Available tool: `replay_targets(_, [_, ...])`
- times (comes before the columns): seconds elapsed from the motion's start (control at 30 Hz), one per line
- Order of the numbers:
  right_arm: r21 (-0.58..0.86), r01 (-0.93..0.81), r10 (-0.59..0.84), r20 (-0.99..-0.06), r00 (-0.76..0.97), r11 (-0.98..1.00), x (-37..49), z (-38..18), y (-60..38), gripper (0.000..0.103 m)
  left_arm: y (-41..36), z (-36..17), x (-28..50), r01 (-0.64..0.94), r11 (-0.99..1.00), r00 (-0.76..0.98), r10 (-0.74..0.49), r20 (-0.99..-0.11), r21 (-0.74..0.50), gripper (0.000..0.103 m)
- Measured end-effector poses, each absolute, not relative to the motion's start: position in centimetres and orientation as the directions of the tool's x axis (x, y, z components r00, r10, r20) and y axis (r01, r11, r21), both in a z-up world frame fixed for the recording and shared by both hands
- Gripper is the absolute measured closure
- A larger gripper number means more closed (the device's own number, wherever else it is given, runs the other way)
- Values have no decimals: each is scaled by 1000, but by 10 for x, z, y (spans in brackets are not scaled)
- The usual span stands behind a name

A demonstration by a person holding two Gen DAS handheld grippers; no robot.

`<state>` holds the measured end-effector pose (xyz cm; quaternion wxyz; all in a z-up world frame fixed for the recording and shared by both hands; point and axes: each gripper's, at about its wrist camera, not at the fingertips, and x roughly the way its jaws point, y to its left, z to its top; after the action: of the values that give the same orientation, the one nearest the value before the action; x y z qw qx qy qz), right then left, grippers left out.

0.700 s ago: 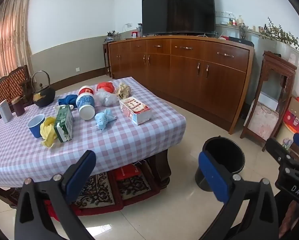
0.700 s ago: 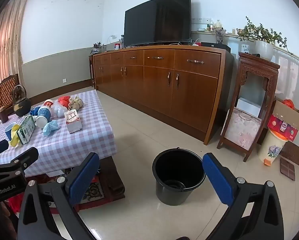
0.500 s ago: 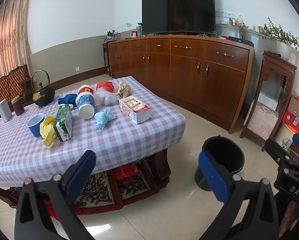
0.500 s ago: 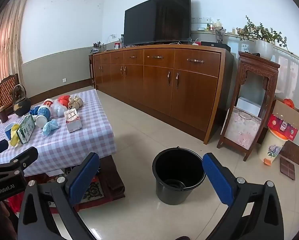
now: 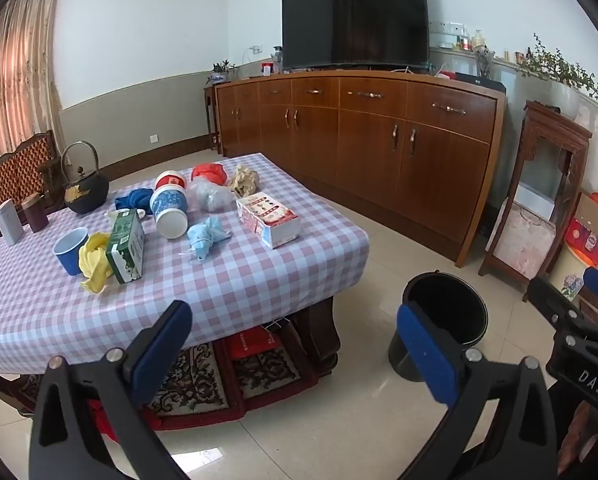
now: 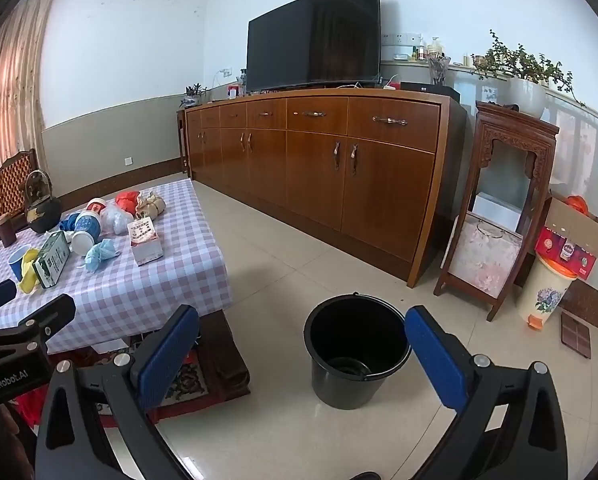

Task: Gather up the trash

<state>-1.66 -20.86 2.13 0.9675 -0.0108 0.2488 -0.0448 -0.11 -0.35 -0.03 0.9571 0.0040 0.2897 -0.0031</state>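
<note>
A low table [image 5: 259,280] with a checked cloth holds several trash items: a red-and-white box [image 5: 267,216], a crumpled blue mask [image 5: 207,236], a green carton [image 5: 126,245], a yellow rag [image 5: 93,260], a tipped blue-and-white cup [image 5: 170,210], a clear bag [image 5: 213,196], a red bag [image 5: 207,172] and crumpled tan paper [image 5: 245,178]. A black bucket [image 6: 357,354] stands empty on the floor right of the table; it also shows in the left wrist view [image 5: 445,320]. My left gripper [image 5: 291,356] is open and empty, short of the table. My right gripper [image 6: 301,354] is open and empty before the bucket.
A black kettle [image 5: 83,188], a blue cup [image 5: 71,249] and tins [image 5: 9,222] stand on the table's far left. A long wooden sideboard [image 6: 319,168] with a TV [image 6: 313,36] lines the back wall. A carved stand [image 6: 499,216], a flowered bin [image 6: 545,292] and a cardboard box [image 6: 571,236] stand at the right.
Both views have shifted very slightly; the table and bucket sit almost where they were. Both grippers stay open and empty.
</note>
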Motion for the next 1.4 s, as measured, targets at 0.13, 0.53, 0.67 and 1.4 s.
replay_targets(0.13, [-40, 85, -93, -480, 873, 996, -17, 21, -210, 0, -4, -1, -1, 6, 1000, 833, -2, -553, 6, 0])
replay_targets(0.53, [-39, 87, -95, -477, 874, 995, -17, 24, -210, 0, -6, 2, -1, 12, 1000, 833, -7, -553, 4, 0])
replay_targets(0.67, [-36, 87, -94, -474, 875, 996, -18, 25, -213, 0, -6, 4, -2, 9, 1000, 835, -6, -551, 2, 0])
replay_targets(1.4, [-28, 86, -89, -467, 880, 996, -17, 29, -212, 0, -4, 6, -2, 6, 1000, 838, -6, -546, -2, 0])
